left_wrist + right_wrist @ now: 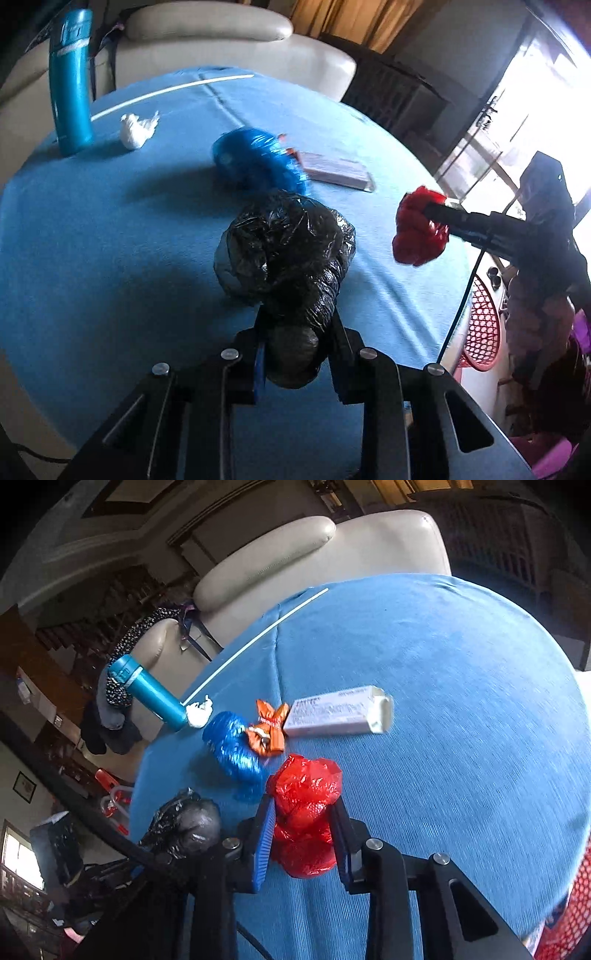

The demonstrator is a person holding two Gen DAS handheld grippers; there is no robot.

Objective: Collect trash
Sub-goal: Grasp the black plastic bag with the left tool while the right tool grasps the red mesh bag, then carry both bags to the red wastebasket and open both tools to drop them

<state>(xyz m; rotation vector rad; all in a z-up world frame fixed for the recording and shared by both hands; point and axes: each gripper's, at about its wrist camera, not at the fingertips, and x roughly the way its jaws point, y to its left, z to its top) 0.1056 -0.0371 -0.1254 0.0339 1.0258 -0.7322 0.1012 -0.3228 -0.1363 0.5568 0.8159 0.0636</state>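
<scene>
A crumpled black plastic bag sticks out from my left gripper, whose jaws are shut on its lower end, just above the blue tablecloth. To the right, my right gripper is shut on a crumpled red plastic bag, also seen as the red bag near the table's right edge. A blue plastic bag, an orange wrapper and a white tissue wad lie on the cloth further back.
A tall blue bottle stands at the back left. A white carton lies beside the orange wrapper. A red mesh basket sits below the table's right edge. A cream sofa is behind the table.
</scene>
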